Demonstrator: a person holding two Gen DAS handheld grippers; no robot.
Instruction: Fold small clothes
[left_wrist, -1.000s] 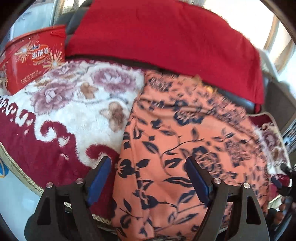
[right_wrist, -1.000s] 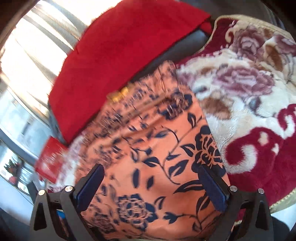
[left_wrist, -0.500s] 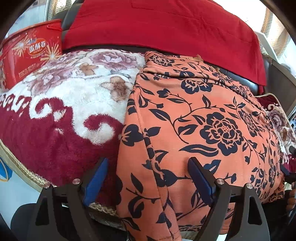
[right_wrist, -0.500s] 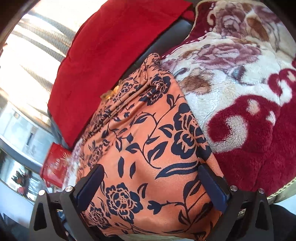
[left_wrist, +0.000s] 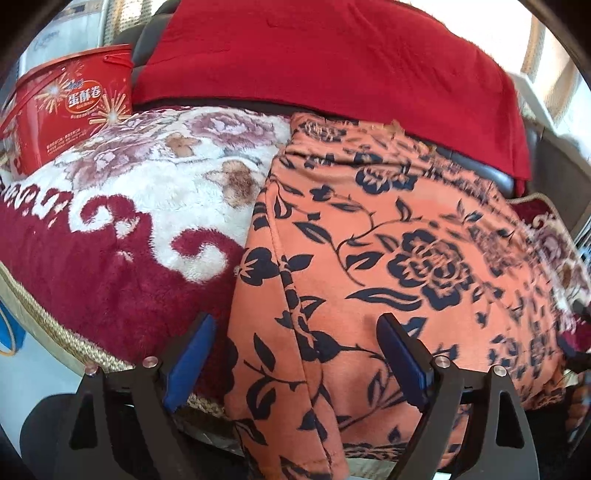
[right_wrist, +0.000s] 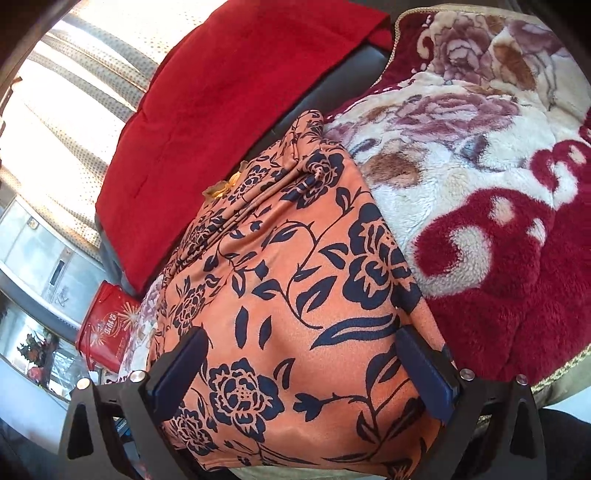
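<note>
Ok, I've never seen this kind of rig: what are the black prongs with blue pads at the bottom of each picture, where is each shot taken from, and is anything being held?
There is no robot here. A person holds a two-finger gripper in each hand, and a fisheye camera on each looks forward along its fingers. The prongs are those fingers. One picture looks past the left gripper, the other past the right gripper. Both are open and hold nothing.

In front of them lies the orange floral garment, spread on a plush red and cream blanket, with its near edge hanging over the front. Behind it is a red cloth, and off to one side a red tin.
</note>
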